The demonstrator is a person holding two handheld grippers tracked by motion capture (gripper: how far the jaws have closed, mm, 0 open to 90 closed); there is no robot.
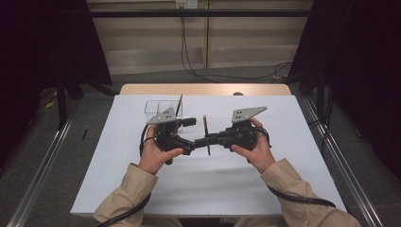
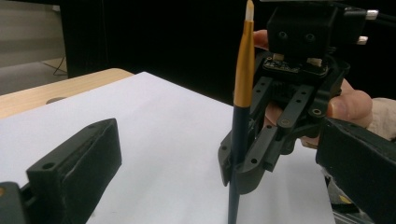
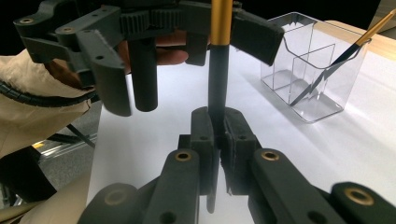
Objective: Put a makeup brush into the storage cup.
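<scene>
While the right tongs [image 3: 219,128] were clamped on the dark handle of a slim black paintbrush with a gold ferrule [image 2: 241,112], the brush stood upright just above the middle of the white worktop [image 1: 213,179]. Left tongs [image 1: 193,145], jaws spread wide and empty, flanked the brush without touching it. Far left on the worktop stood a clear plastic compartmented holder [image 3: 310,70], with a second gold-banded brush [image 3: 359,39] leaning in it, well apart from the held one.
</scene>
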